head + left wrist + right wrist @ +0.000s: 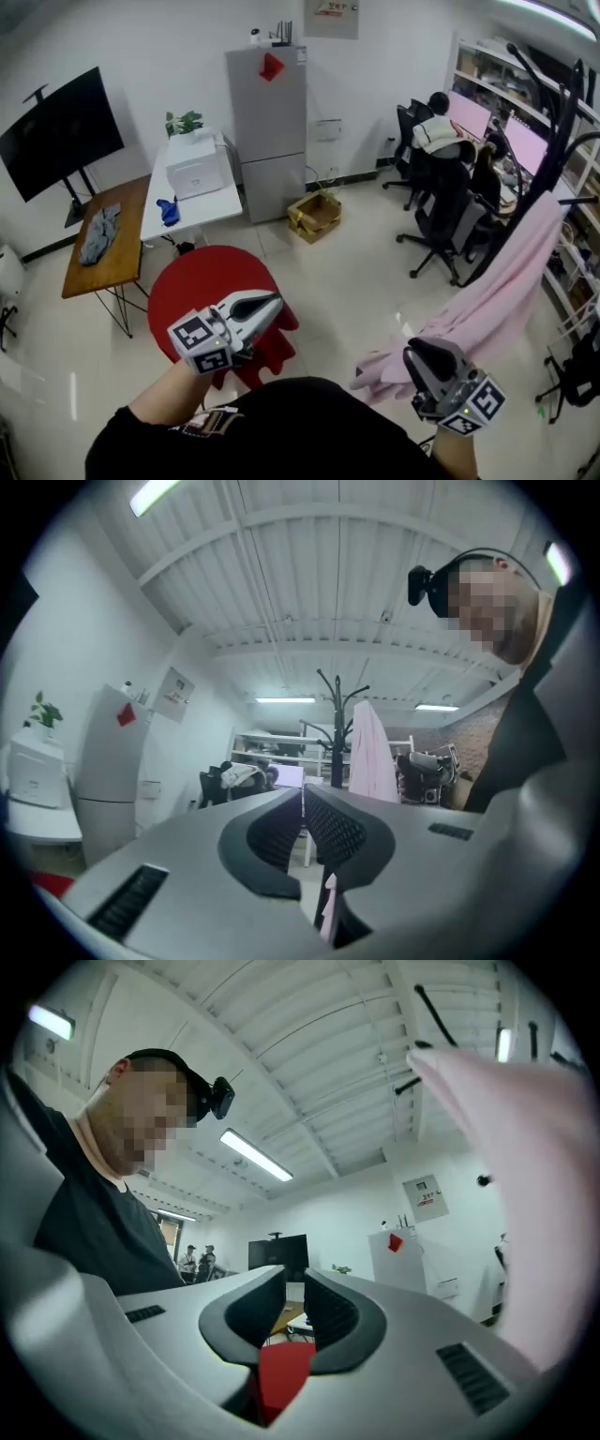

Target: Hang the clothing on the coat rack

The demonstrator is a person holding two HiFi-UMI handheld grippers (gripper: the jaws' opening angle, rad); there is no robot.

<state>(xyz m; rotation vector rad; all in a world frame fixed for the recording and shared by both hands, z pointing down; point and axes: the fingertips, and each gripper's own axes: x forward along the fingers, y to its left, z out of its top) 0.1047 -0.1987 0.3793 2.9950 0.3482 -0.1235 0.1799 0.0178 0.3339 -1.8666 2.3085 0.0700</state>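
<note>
Two hand-held grippers sit low in front of the person in the head view, and the pink garment [511,281] already hangs from the coat rack [560,122], draping down from its hooks in a long slant. The left hand-held gripper [277,302] is well apart from the coat rack, over the red round table [202,281]. The right hand-held gripper [415,352] is nearer the rack, just beside the garment's lowest fold; whether it touches I cannot tell. From the left gripper view, the left hand-held gripper [302,794] has its jaws closed together with nothing pinched, and the coat rack [336,724] stands straight ahead with the garment [370,752] on its right side. From the right gripper view, the right hand-held gripper [293,1279] shows a narrow gap and grips nothing. The garment [534,1147] fills the right edge under a hook of the rack [433,1016], and the red round table [281,1372] shows below. To my eye the hanging looks done. The risk is that low fold: if the right jaws snag it, a tug could drag the garment off its hook.
</note>
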